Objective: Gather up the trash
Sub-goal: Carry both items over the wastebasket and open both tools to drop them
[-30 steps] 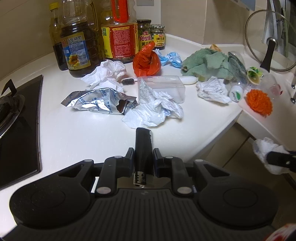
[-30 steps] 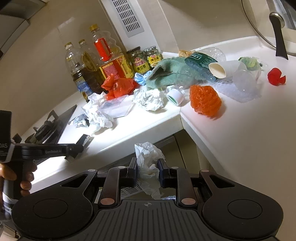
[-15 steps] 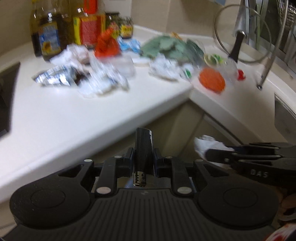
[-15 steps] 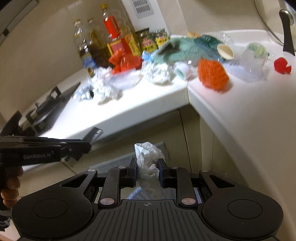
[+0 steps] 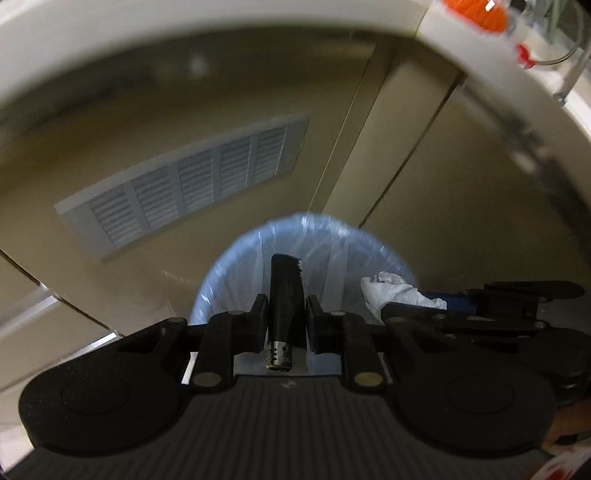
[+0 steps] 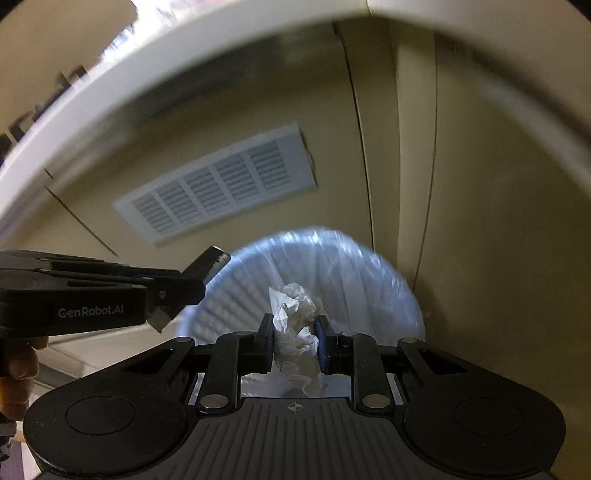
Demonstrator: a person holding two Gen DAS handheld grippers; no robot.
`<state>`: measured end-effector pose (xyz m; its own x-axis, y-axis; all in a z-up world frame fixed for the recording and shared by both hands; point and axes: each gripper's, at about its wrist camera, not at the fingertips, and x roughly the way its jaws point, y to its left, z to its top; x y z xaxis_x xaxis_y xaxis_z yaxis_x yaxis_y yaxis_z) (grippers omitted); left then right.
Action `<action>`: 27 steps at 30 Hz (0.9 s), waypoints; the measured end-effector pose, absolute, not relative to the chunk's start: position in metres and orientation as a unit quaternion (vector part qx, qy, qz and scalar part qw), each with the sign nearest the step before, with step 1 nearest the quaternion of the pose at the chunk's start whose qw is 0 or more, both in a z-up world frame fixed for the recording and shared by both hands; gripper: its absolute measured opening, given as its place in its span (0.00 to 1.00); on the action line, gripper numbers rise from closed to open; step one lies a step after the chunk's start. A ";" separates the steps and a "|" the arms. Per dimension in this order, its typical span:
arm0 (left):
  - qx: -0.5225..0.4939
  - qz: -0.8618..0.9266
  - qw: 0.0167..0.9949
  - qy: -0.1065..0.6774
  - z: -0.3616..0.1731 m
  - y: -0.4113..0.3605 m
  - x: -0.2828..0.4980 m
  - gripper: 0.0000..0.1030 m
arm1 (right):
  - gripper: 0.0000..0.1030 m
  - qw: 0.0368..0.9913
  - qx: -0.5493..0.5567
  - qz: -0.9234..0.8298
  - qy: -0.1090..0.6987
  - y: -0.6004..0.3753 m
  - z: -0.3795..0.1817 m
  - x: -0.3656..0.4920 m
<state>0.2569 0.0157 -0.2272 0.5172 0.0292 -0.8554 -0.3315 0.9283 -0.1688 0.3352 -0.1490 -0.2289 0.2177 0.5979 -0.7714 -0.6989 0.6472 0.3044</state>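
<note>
A round bin lined with a pale blue bag stands on the floor against the beige cabinet fronts. My left gripper is shut on a slim black stick-shaped object with a metal end, held above the bin's mouth. My right gripper is shut on a crumpled white tissue, also above the bin. In the left wrist view the right gripper enters from the right with the tissue. From the left of the right wrist view comes my left gripper with the black object.
A white louvred vent is set into the cabinet door behind the bin. The white counter edge curves overhead, with an orange scrubber on top. A hand grips the left tool's handle.
Both grippers have dropped from counter level to below the counter edge and tipped downward. The counter clutter has left view; the bag-lined bin now sits under both held items.
</note>
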 end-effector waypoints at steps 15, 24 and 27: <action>-0.154 0.119 0.828 0.526 -0.310 0.011 0.285 0.18 | 0.22 0.770 -0.060 0.404 0.490 -0.146 -0.281 0.356; -0.158 0.115 0.832 0.519 -0.295 0.015 0.281 0.19 | 0.22 0.767 -0.057 0.407 0.493 -0.145 -0.277 0.354; -0.168 0.117 0.831 0.517 -0.286 0.015 0.276 0.20 | 0.22 0.765 -0.058 0.407 0.495 -0.144 -0.278 0.355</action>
